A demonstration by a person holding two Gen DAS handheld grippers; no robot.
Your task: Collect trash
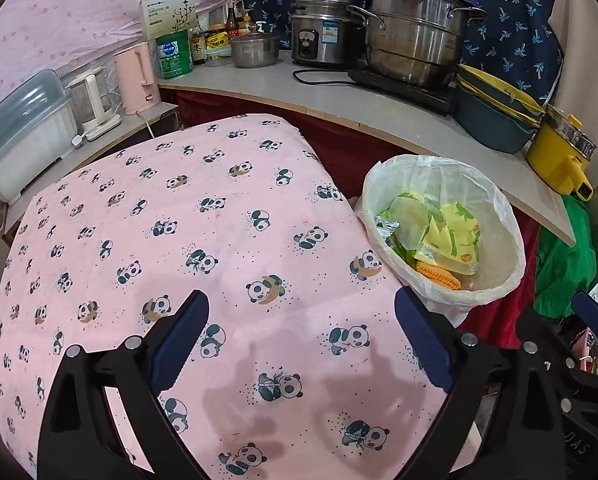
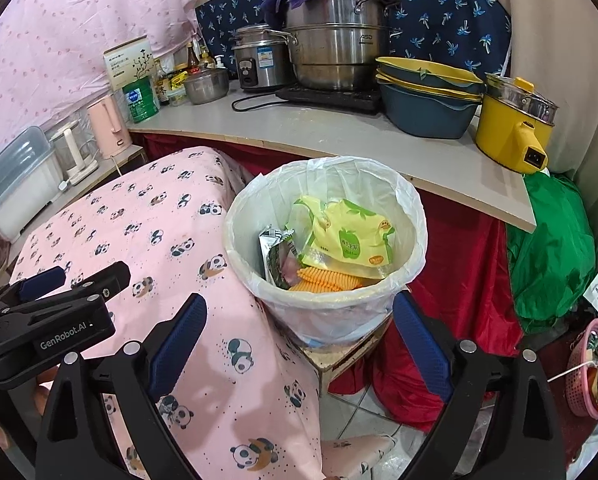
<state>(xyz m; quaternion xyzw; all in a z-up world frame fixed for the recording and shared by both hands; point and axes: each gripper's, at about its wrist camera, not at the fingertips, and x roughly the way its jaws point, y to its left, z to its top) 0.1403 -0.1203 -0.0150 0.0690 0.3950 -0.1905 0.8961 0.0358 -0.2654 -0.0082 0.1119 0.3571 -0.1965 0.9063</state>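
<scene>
A white trash bin (image 1: 495,280) lined with a clear bag stands to the right of a table under a pink panda cloth (image 1: 187,240). It holds yellow-green snack wrappers (image 1: 455,236) and a ridged orange piece (image 1: 437,274). The right wrist view shows the bin (image 2: 331,316) on a wooden box, with the wrappers (image 2: 351,236) inside. My left gripper (image 1: 301,316) is open and empty above the cloth. My right gripper (image 2: 299,320) is open and empty, just in front of the bin. The left gripper (image 2: 71,276) also shows at the left of the right wrist view.
A counter (image 2: 339,132) behind the bin carries steel pots (image 2: 335,40), a rice cooker (image 2: 259,60), stacked blue-yellow basins (image 2: 423,92) and a yellow electric pot (image 2: 515,128). Pink kettles (image 1: 135,76) stand at left. Green cloth (image 2: 551,240) and a pink basket (image 2: 591,372) sit at right.
</scene>
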